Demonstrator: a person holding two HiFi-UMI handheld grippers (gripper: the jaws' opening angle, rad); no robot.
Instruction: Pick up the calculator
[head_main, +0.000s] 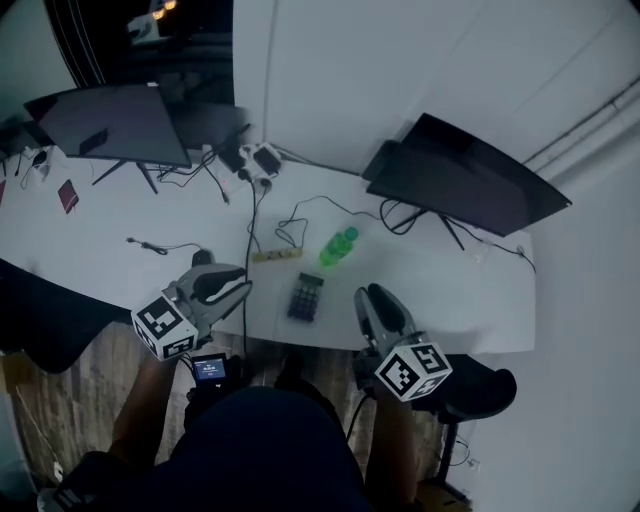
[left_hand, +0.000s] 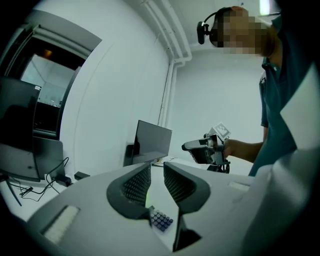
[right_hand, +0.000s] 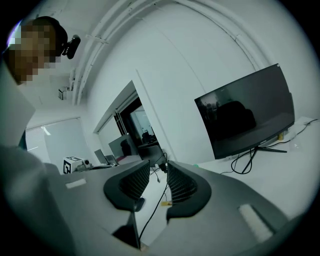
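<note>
The dark calculator (head_main: 305, 297) lies flat near the front edge of the white desk (head_main: 120, 260), between my two grippers. My left gripper (head_main: 243, 285) hovers just left of it, jaws together with nothing between them. In the left gripper view its jaws (left_hand: 157, 166) point across the desk, and the calculator's keys (left_hand: 161, 220) show low between the fingers. My right gripper (head_main: 372, 292) hangs to the right of the calculator, also closed and empty. In the right gripper view (right_hand: 158, 164) it points along the desk, and the calculator is not visible there.
A green bottle (head_main: 338, 247) lies just behind the calculator, next to a power strip (head_main: 276, 256) with cables. Two dark monitors (head_main: 115, 125) (head_main: 465, 180) stand at the back. A black stool (head_main: 480, 390) sits at the desk's right front. The person's legs are below.
</note>
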